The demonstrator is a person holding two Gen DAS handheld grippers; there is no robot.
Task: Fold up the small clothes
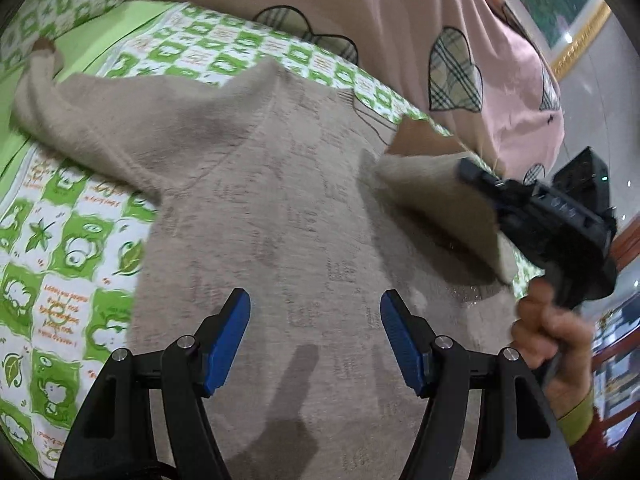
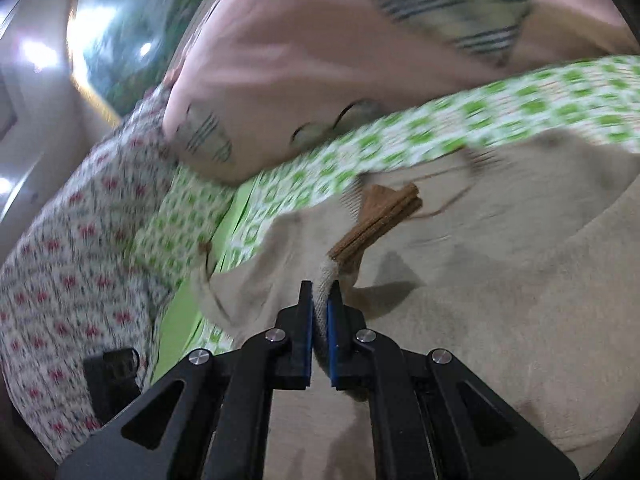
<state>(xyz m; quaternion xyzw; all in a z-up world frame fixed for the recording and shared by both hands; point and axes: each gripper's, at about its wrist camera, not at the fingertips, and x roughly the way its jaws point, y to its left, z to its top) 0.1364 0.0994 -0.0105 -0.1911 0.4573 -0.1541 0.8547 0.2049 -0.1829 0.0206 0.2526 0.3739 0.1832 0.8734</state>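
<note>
Sweater: a small beige sweater [image 1: 280, 208] of soft, fuzzy knit lies spread flat on the bed, filling the middle of the left wrist view; faint darker patterning runs through the weave.
Sleeve, far side: one sleeve [image 1: 80, 108] stretches out to the upper left, its end capped by a brown cuff [image 1: 42, 45].
Sleeve, near side: the other sleeve [image 2: 324, 280] is lifted off the body of the garment and folded inward, ending in a ribbed, tan-brown cuff [image 2: 380, 218] with straight parallel ridges.
Right gripper: the right gripper [image 2: 319, 312] has its blue pads pressed together on the beige knit just behind that ribbed cuff (cloth bulges between the pads); from the left wrist camera it shows as a black blocky body held in a bare hand [image 1: 556, 344].
Left gripper: the left gripper [image 1: 315, 312] hovers over the lower body of the sweater, its ridged blue pads [image 1: 232, 340] standing wide apart with nothing between them.
Bedsheet: a bedsheet [image 1: 60, 248] printed in green and white squares with cartoon figures and leaves.
Pillow: a plump pink pillow [image 1: 400, 20] with plaid heart patches outlined in black sits beyond the sweater.
Quilt: a white quilt [image 2: 60, 260] with small red motifs, blurred, lies beside the pillow.
</note>
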